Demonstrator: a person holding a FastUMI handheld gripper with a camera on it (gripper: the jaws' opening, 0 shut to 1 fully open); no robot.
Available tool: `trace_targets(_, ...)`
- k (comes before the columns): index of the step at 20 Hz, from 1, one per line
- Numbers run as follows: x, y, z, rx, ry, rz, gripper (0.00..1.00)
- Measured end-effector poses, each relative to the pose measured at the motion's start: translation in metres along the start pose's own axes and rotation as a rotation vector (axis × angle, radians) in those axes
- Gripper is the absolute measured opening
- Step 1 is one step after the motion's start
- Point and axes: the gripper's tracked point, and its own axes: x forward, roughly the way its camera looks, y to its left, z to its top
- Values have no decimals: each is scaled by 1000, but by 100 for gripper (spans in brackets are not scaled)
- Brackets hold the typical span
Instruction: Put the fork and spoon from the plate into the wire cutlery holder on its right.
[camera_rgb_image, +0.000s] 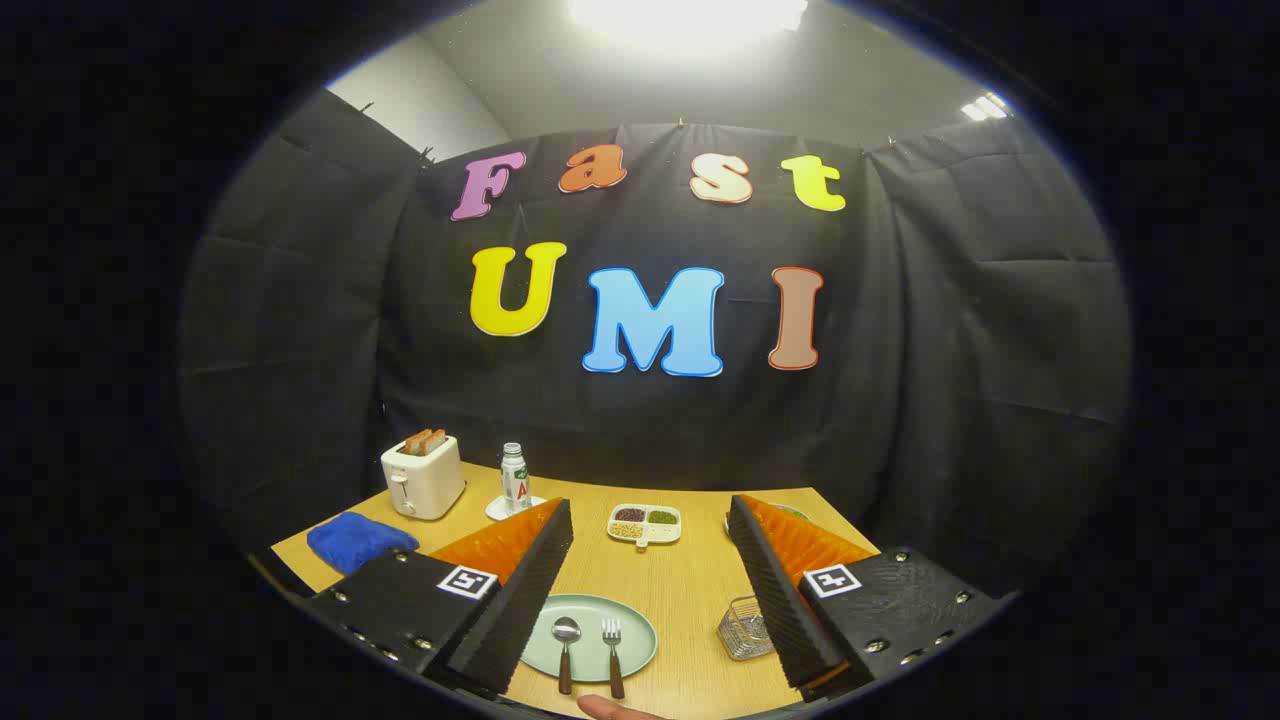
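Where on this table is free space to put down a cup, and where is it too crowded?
Free: the bare wood between the plate and the sectioned snack tray, between the open gripper's fingers. Crowded: the far corner with toaster, bottle and blue cloth. The wire cutlery holder sits close beside the plate.

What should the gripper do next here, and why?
Probably lower toward the plate and line up on the spoon or the fork. Both lie side by side on it, untouched, between the open gripper fingers, which grip nothing. The wire holder waits to the plate's right.
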Motion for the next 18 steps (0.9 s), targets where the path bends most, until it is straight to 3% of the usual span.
trace_targets(18, 11, 9, -39, 14, 116, 18, 96)
